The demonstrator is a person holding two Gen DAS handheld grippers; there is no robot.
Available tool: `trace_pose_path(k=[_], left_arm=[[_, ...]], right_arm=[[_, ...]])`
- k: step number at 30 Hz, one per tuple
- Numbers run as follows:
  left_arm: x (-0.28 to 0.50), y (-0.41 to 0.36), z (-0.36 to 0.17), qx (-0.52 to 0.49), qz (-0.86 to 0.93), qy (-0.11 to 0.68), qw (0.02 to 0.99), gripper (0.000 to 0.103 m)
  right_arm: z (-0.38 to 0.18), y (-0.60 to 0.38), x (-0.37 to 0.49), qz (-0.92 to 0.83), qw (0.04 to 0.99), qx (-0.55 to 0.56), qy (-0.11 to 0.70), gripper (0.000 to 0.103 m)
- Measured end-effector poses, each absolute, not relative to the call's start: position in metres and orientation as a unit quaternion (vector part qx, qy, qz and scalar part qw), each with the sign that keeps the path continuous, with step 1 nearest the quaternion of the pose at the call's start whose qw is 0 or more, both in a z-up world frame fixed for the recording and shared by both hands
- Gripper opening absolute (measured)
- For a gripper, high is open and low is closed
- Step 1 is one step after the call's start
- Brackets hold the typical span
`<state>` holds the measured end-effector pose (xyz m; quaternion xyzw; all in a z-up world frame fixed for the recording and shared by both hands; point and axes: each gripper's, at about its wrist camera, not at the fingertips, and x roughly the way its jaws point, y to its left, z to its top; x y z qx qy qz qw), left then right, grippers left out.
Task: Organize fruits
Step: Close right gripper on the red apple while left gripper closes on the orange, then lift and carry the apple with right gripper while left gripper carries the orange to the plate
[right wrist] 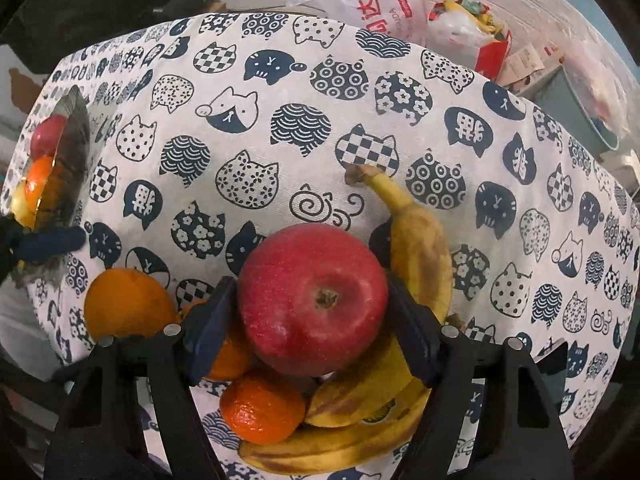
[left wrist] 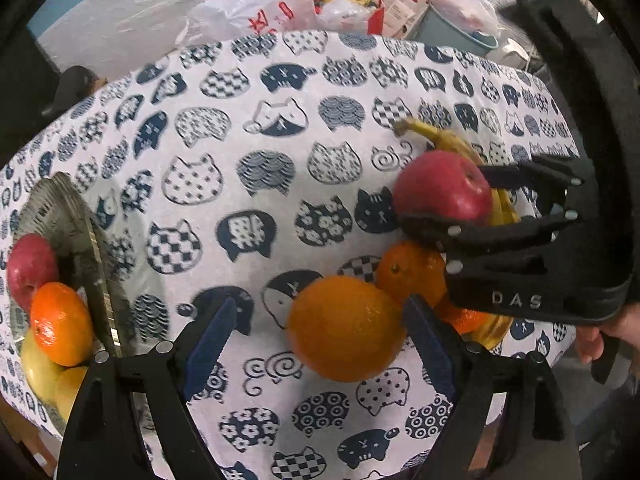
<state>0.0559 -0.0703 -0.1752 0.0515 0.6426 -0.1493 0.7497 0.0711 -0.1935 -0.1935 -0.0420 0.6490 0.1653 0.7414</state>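
Your right tool (right wrist: 310, 320) stands over the fruit pile, its blue pads against both sides of the round red apple (right wrist: 314, 300); it appears clamped on it. That apple sits atop yellow spotted bananas (right wrist: 420, 248) and small orange mandarins (right wrist: 262, 410). Your left tool (left wrist: 316, 344) has its pads apart, flanking the large round orange (left wrist: 346, 328) on the cat-print tablecloth (left wrist: 240, 168) covering the table; the right pad is just beside it. A clear glass bowl (left wrist: 72, 216) holding fruit stands well apart at the left.
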Motion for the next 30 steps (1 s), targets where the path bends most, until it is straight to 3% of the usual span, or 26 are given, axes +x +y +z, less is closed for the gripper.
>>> trace_pose_path(k=[10,12,14,30], left_arm=[[0.053,-0.078,-0.198,0.063,-0.16,0.657,0.734,0.086],[0.053,-0.079,-0.194,0.057,-0.174,0.651,0.737,0.072],[0.051,-0.082,-0.19,0.057,-0.181,0.647,0.738,0.067],[0.046,-0.056,-0.161,0.044,-0.16,0.616,0.77,0.067]], right_arm=[[-0.187,-0.207,0.065,0.168,0.753,-0.03,0.635,0.074],[-0.183,-0.208,0.066,0.168,0.757,-0.028,0.631,0.074],[-0.177,-0.209,0.066,0.17,0.76,-0.026,0.627,0.074],[-0.137,-0.202,0.064,0.187,0.784,-0.009,0.591,0.074]])
